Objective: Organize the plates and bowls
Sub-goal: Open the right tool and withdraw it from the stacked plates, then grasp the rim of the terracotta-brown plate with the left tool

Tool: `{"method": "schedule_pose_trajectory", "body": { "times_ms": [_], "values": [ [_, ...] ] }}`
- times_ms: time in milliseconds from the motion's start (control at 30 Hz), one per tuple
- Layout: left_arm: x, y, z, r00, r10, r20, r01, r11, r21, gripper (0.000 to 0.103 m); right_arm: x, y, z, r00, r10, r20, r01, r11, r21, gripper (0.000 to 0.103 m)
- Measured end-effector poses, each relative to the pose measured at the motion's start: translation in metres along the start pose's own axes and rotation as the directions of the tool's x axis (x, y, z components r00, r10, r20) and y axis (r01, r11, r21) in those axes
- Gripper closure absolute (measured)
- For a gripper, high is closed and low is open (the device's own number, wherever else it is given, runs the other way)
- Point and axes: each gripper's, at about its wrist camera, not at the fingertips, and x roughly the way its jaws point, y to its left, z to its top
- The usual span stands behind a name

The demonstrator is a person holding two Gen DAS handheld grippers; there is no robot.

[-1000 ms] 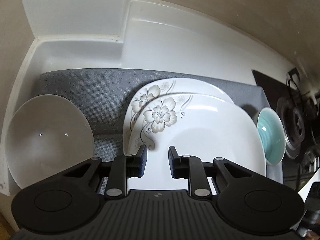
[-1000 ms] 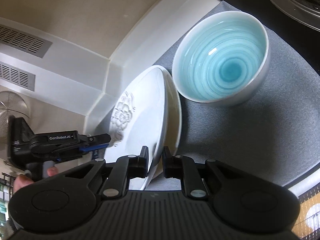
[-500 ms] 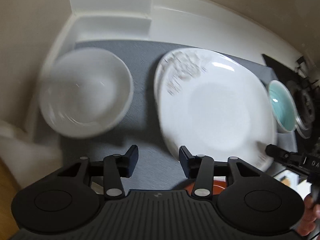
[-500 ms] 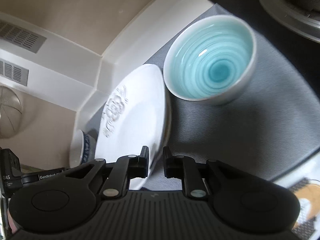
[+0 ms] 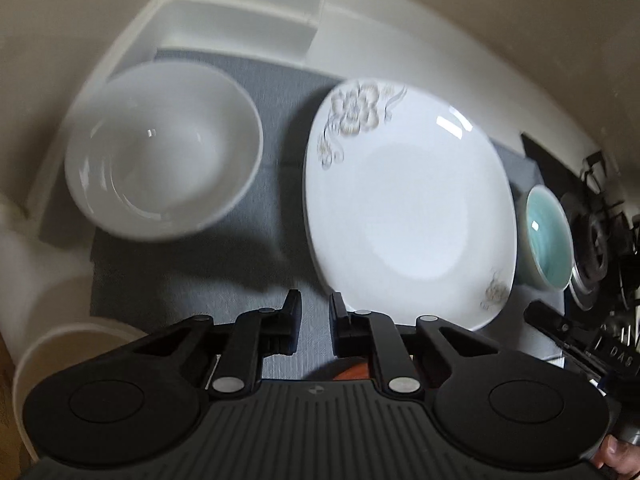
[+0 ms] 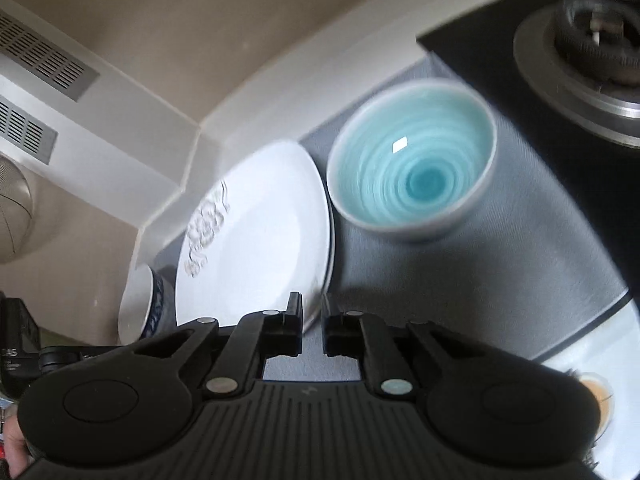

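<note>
Left tool (image 5: 314,312): pointing steeply down over grey mat (image 5: 200,280), fingers closing, narrow gap left. Nothing between them, only mat visible in the gap. Right-hand finger just beside near rim of floral plate (image 5: 408,208), not on it.

Right tool (image 6: 312,316): fingers together bar a thin slit. Near rim of the floral plate visible through that slit. Clamped on the rim or merely above it: cannot tell from the right wrist view. In left wrist view, tip of this tool just off plate's near-right corner, contact unclear. Part of a thumb (image 5: 616,452) at the lower right edge there.

Floral plate: flat in middle of mat, flower print at far-left corner, smaller print at near-right corner. Stacked on a second plate (image 6: 330,240), of which only a thin rim visible.

White bowl (image 5: 160,152): upright on mat, left of the plates, apart from them. Blue pattern on outer wall in the right wrist view. Blurred.

Teal bowl (image 5: 548,236): upright on mat, right of the plates, just beside their rim. Touching or not: cannot tell.

Stove burner (image 6: 588,40): beyond teal bowl, on black hob past the mat edge.

White bench (image 5: 360,48): under the mat, raised lip along the wall.
</note>
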Motion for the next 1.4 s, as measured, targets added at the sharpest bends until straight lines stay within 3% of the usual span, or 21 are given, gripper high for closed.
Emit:
{"method": "schedule_pose_trajectory", "body": {
  "times_ms": [167,300,367,433,500,633,667,700,733,767,967,1067,1133,1200,1267,1300,1400],
  "values": [
    [-0.005,-0.002,0.002,0.999,0.051,0.0,-0.051,0.999,0.0,0.079,0.0,0.007,-0.011,0.998,-0.05,-0.027,0.048,0.996,-0.08,0.067],
    [-0.028,-0.011,-0.018,0.996,0.083,0.043,-0.086,0.994,0.067,0.059,-0.014,0.018,-0.041,0.997,-0.069,-0.04,0.059,0.977,-0.206,0.041],
    [-0.035,-0.02,-0.031,0.994,0.094,0.049,-0.099,0.99,0.099,0.052,-0.02,0.022,-0.059,0.995,-0.085,-0.055,0.067,0.961,-0.268,0.033],
    [-0.039,-0.028,-0.044,0.994,0.102,0.051,-0.107,0.986,0.125,0.049,-0.026,0.021,-0.073,0.995,-0.094,-0.037,0.08,0.956,-0.282,0.028],
    [-0.039,-0.035,-0.056,0.991,0.123,0.042,-0.128,0.983,0.135,0.046,-0.031,0.017,-0.083,0.997,-0.054,-0.047,0.041,0.969,-0.244,0.022],
    [-0.041,-0.045,-0.077,0.987,0.159,0.034,-0.162,0.979,0.121,0.046,-0.024,0.02,-0.095,0.995,-0.023,-0.099,-0.004,0.964,-0.267,0.023],
    [-0.041,-0.048,-0.082,0.986,0.163,0.034,-0.166,0.979,0.114,0.046,-0.023,0.022,-0.097,0.995,-0.03,-0.095,0.001,0.956,-0.292,0.036],
    [-0.042,-0.049,-0.087,0.986,0.165,0.038,-0.168,0.98,0.109,0.046,-0.02,0.023,-0.098,0.995,-0.036,-0.095,0.004,0.948,-0.318,0.059],
    [-0.044,-0.049,-0.092,0.985,0.17,0.041,-0.173,0.979,0.103,0.046,-0.016,0.025,-0.1,0.992,-0.052,-0.113,0.01,0.939,-0.343,0.074],
    [-0.045,-0.049,-0.097,0.983,0.178,0.041,-0.181,0.979,0.095,0.046,-0.01,0.025,-0.101,0.987,-0.07,-0.142,0.013,0.93,-0.369,0.099],
    [-0.038,-0.041,-0.124,0.985,0.174,-0.003,-0.174,0.984,0.041,0.046,-0.019,0.01,-0.092,0.984,-0.128,-0.12,0.072,0.919,-0.388,0.1],
    [-0.027,-0.042,-0.131,0.988,0.155,-0.024,-0.154,0.987,0.039,0.046,-0.026,0.002,-0.087,0.983,-0.116,-0.143,0.054,0.925,-0.377,0.1],
    [-0.018,-0.044,-0.13,0.993,0.114,-0.042,-0.112,0.993,0.045,0.046,-0.027,0.003,-0.087,0.98,-0.129,-0.153,0.06,0.918,-0.392,0.095],
    [-0.009,-0.046,-0.127,0.993,0.109,-0.037,-0.107,0.992,0.072,0.047,-0.028,0.004,-0.088,0.979,-0.114,-0.171,0.044,0.928,-0.37,0.078],
    [0.004,-0.044,-0.123,0.983,0.174,-0.058,-0.168,0.982,0.088,0.066,-0.028,0.003,-0.091,0.979,-0.093,-0.183,0.029,0.944,-0.328,0.063],
    [0.009,-0.041,-0.121,0.982,0.177,-0.072,-0.171,0.981,0.089,0.075,-0.028,0.004,-0.094,0.977,-0.098,-0.187,0.034,0.948,-0.318,0.063],
    [0.01,-0.04,-0.119,0.988,0.141,-0.055,-0.133,0.983,0.127,0.083,-0.023,0.01,-0.102,0.971,-0.146,-0.188,0.076,0.939,-0.336,0.063]
  ]
}}
